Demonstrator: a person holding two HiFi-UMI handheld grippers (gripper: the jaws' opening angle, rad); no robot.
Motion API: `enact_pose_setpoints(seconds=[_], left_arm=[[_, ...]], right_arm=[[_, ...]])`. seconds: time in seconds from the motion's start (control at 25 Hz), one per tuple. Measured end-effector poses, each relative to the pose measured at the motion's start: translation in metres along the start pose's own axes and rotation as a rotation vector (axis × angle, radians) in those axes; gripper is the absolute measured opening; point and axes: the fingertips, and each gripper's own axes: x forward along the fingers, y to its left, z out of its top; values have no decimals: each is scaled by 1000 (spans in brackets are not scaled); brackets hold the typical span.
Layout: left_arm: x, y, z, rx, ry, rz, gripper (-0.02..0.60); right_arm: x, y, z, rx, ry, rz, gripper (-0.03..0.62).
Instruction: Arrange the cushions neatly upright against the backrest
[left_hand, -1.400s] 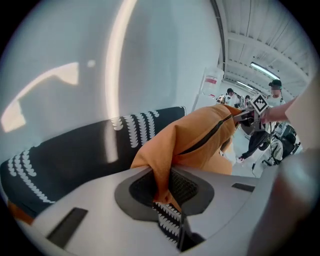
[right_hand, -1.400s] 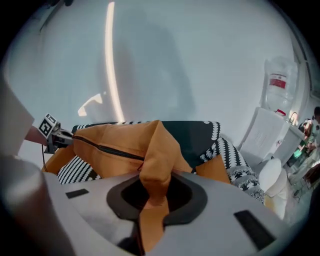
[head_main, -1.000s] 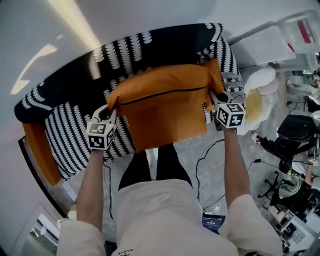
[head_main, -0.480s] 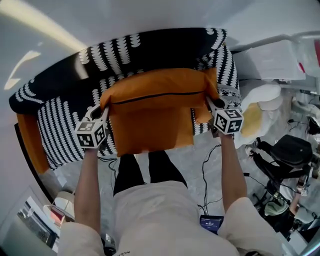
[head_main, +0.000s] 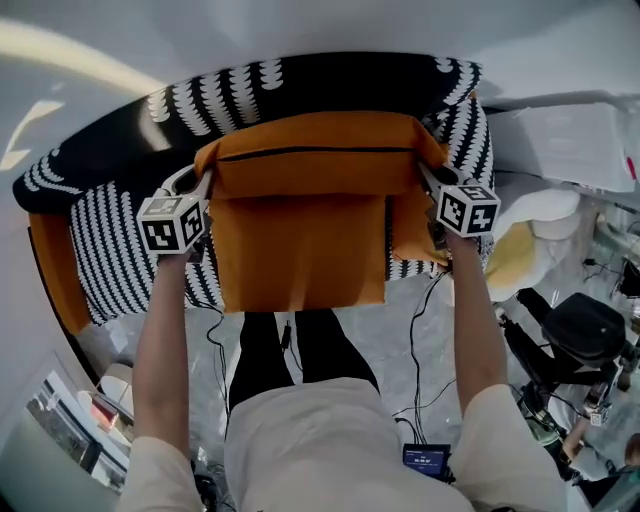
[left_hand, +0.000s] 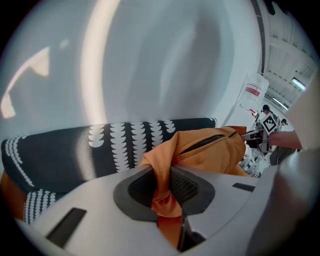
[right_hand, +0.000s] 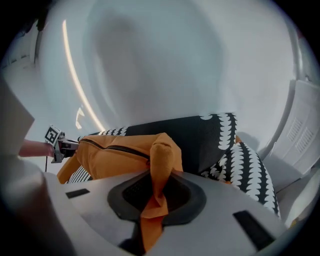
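While left tongs (head_main: 203, 180) ease open around orange cushion (head_main: 300, 235) corner, right tongs (head_main: 428, 178) pinch opposite.

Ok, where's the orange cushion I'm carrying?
Head view, centre: the orange cushion hangs before the sofa backrest, top corners in the left gripper, jaws opening with fabric between them, and the right gripper, shut on it.

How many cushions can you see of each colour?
Orange fabric cushions: 2, a big zipped one held up, another at the left end of the dark patterned sofa.
Black-and-white patterned cushions: 2, left and right.
Total: 4. The orange patch at the right could be a fifth; unclear.
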Motion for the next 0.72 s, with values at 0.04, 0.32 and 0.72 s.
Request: enact_pose_setpoints(seconds=[0.04,0.32,0.72], left_arm=[[4,4,6,3,-12,11,75],[14,36,44,-23,-128,109,78],[51,46,72,-62,-160,176,86]], right_arm=[[6,-2,5,13,-12,2,52],[33,4,50,3,-81,-33,52],[97,-34,88,5,-41,-81,54]])
